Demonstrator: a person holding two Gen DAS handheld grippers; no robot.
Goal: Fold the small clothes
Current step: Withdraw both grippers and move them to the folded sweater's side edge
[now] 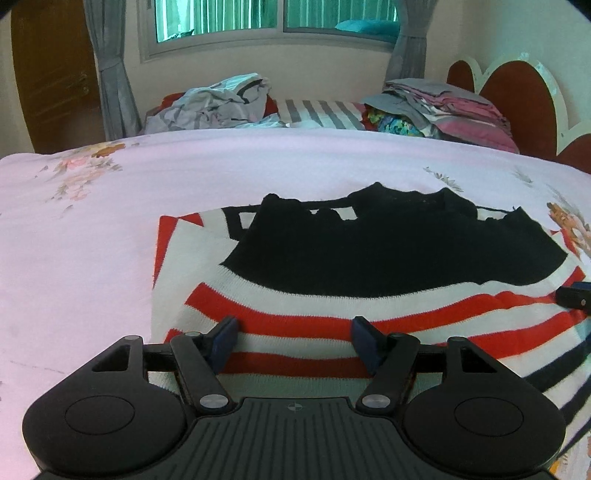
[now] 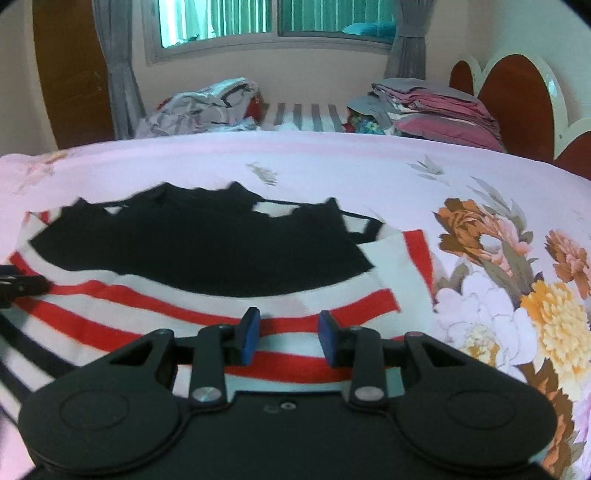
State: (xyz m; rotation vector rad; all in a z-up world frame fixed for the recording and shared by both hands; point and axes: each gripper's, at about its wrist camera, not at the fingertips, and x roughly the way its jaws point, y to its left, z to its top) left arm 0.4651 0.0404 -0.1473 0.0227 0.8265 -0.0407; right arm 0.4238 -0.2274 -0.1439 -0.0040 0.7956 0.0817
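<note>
On the pink floral bedsheet (image 1: 258, 173) lies a knitted sweater with a black top part and red and white stripes (image 1: 332, 310), spread flat, sleeves folded in over the body, hem end toward both cameras. Left gripper (image 1: 293, 341), black with blue pads, hangs low over the striped lower part near the sweater's left side; its fingers (image 1: 225, 341) stand well apart, nothing between them, pads not pressing cloth. Right gripper (image 2: 288, 338), same build, hangs over the stripes near the sweater's right side; fingers (image 2: 251, 334) apart but narrower than the left, nothing pinched. Whether either set of tips touches the knit, cannot tell. Right-wrist view is slightly blurred. Each view catches the other gripper's tip at its frame edge, resting on or just above the stripes. Far side of the bed: a crumpled heap of grey-white clothes (image 1: 218, 101) on the left, a stack of folded pink and grey clothes (image 1: 454, 107) on the right, a grey-striped cloth (image 1: 317, 112) between them. Behind are a red scalloped headboard (image 1: 517, 99), a window (image 1: 273, 22) with grey curtains (image 1: 110, 74), and a brown wooden door (image 1: 55, 74).
</note>
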